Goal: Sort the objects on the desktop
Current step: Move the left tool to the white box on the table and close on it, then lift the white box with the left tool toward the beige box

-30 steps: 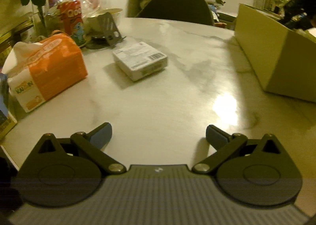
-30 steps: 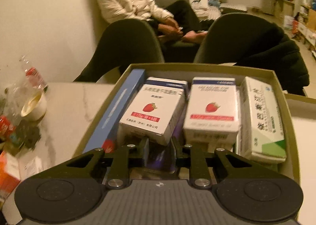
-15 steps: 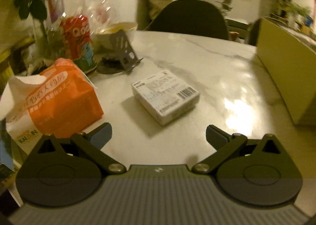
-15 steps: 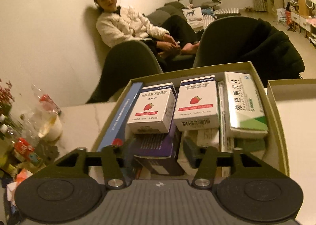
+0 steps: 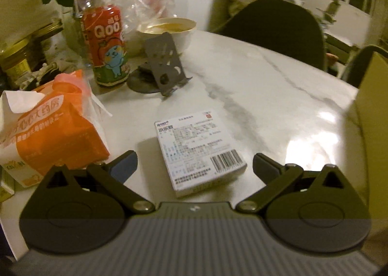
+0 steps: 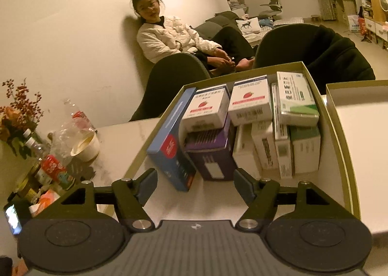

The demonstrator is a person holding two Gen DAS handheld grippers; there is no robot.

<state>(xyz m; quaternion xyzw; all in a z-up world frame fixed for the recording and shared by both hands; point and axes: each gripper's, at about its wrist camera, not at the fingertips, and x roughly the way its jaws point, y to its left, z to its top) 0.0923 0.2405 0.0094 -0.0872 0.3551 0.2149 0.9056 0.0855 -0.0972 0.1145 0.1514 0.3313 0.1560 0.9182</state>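
My left claw is spread wide, low over the table, with the white medicine box lying flat between its fingers, label and barcode up, turned a little askew to them. My right claw also stands wide and holds nothing; it hangs over the near, bare part of the storage box, where other medicine boxes are already packed, a blue box and a purple box nearest the fingers.

To take the white box well, I judge I should square my left fingers to its long sides, drop until the pads bracket its walls, then close evenly so the light carton neither skids nor crushes. The orange tissue pack sits just beside my left finger, so I must keep off it.
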